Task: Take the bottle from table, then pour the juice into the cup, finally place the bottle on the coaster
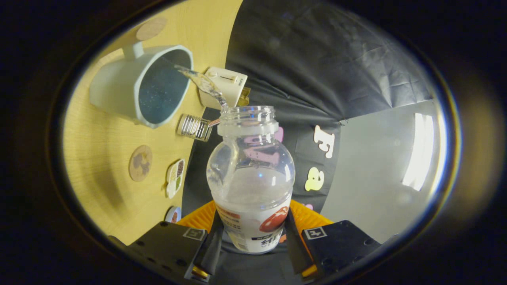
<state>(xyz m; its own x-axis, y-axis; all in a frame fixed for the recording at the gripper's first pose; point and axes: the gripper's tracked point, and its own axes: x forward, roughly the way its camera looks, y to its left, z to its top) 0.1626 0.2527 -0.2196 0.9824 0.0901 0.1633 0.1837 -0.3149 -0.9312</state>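
Gripper view: the gripper [253,241] was tipped on its side, pouring from the bottle [251,180] into the cup [138,85].

Both fingers pressed on the bottle's labelled lower body, one at each flank, so the bottle sat clamped between them. Its open mouth pointed ahead of the fingers, and a thin clear stream [202,82] arced from the rim into the cup's dark interior. The cup stood on the wooden table [99,158], beyond the bottle's mouth. A round coaster [140,162] lay on the table near the cup, apart from it. A small ribbed glass [194,127] and a pale box [223,87] stood just beside the cup, close to the bottle's neck.
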